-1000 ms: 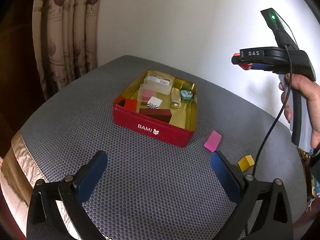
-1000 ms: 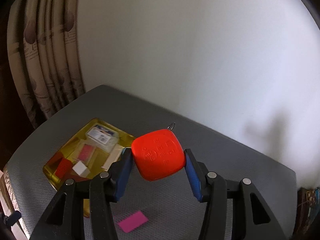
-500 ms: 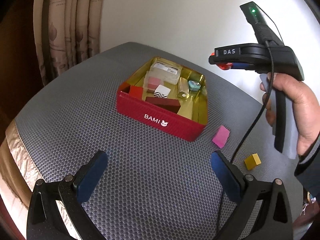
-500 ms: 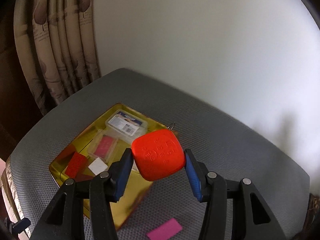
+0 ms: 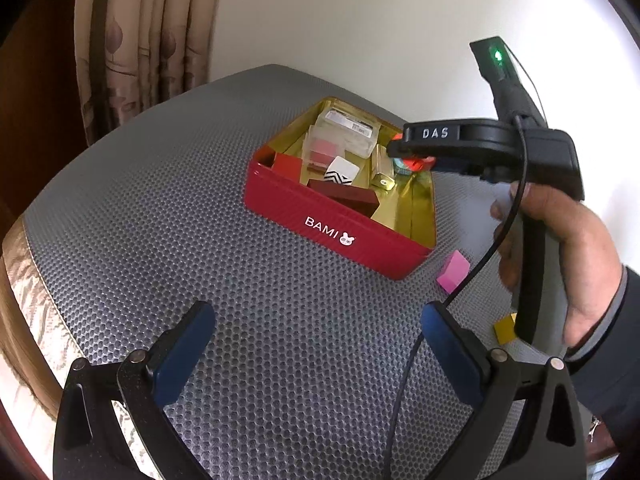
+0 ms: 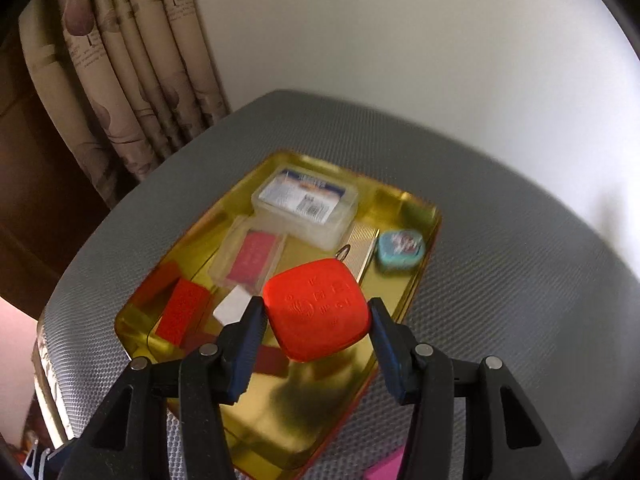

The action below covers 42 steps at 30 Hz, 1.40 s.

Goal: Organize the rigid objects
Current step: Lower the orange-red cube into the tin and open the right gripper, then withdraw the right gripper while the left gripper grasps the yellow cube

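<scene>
A red tin [image 5: 320,216] marked BAMI, gold inside, is seen on a grey honeycomb-textured mat [image 5: 160,200], set toward the mat's far right part. Broad bare mat is left on the tin's left and near sides in the left wrist view, while the far edge of the mat runs close below a white wall [image 5: 360,20] and a patterned curtain [image 5: 140,40] hangs past the far left corner. On the tin's right, the room is narrower: a pink block [image 5: 453,271] lies just beside the tin's near right corner, and a yellow block [image 5: 505,329] lies nearer the camera, partly hidden by the handle of the right gripper [image 6: 316,312]. That gripper is held by the person's right hand [image 5: 560,256], wrapped around the upright handle, so that its head reaches leftward over the tin's right part. Its fingers are clamped on a rounded orange-red case [image 6: 318,308], which hangs above the tin's interior, clear of the contents in the right wrist view. Inside the tin, a clear labelled box [image 6: 306,204], a clear case with a pink insert [image 6: 252,258], a red block [image 6: 182,312], a white cube [image 6: 232,304] and a small teal case [image 6: 400,249] are packed toward the far and left sides; bare gold floor is left near the front right. The left gripper [image 5: 316,344] is held low over the near mat, spread wide with nothing between its fingers.
</scene>
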Motion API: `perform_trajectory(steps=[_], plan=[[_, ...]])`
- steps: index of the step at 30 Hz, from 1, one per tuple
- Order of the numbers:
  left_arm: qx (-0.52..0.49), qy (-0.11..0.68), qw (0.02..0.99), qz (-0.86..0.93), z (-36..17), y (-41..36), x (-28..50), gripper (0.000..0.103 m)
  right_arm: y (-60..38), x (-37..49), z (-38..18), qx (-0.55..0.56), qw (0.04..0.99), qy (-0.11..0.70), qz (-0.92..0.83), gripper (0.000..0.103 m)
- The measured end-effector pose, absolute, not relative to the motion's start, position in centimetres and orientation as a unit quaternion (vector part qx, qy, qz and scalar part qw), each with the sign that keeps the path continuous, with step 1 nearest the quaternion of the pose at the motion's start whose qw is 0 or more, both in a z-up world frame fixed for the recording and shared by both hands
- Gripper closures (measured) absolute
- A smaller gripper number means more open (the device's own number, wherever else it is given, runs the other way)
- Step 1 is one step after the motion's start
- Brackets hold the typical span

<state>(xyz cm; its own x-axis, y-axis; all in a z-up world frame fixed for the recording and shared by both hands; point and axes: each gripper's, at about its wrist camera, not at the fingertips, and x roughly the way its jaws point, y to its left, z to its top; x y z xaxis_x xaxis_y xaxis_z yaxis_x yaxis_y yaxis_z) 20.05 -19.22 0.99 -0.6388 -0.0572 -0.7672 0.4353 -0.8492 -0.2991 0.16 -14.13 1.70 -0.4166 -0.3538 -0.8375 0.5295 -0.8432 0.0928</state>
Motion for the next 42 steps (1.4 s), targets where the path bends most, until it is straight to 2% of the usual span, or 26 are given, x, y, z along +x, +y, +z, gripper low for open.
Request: perform_trajectory(steps=[4, 11, 26, 30, 34, 38, 42], plan=[[0.405, 0.238, 0.139, -0.872, 0.7, -19.3, 19.9, 0.001, -14.6, 1.3, 0.6, 0.477, 0.274, 0.093, -0.83, 0.051], [0.408, 0.241, 0.137, -0.87, 0.5, -19.2, 19.8, 0.001, -15.8, 1.1, -0.6, 0.456, 0.225, 0.185, -0.841, 0.05], [0.413, 0.239, 0.134, -0.868, 0.4, -19.2, 20.0, 0.001, -15.5, 1.0, -0.7, 0.49, 0.242, 0.157, -0.823, 0.05], [0.413, 0.234, 0.135, -0.87, 0.5, -19.1, 20.0, 0.001, -15.1, 1.0, -0.2, 0.495, 0.243, 0.129, -0.824, 0.049], [0.409, 0.22, 0.135, -0.875, 0.6, -18.7, 20.1, 0.001, -12.6, 1.6, 2.9, 0.461, 0.266, 0.073, -0.844, 0.049], [0.396, 0.198, 0.131, -0.887, 1.3, -17.7, 20.3, 0.001, -7.2, 2.3, 5.9, 0.43, 0.255, 0.023, -0.866, 0.047], [0.373, 0.165, 0.113, -0.906, 2.2, -16.1, 20.2, 0.001, 0.3, 3.5, 6.5, 0.418, 0.223, -0.012, -0.881, 0.045]])
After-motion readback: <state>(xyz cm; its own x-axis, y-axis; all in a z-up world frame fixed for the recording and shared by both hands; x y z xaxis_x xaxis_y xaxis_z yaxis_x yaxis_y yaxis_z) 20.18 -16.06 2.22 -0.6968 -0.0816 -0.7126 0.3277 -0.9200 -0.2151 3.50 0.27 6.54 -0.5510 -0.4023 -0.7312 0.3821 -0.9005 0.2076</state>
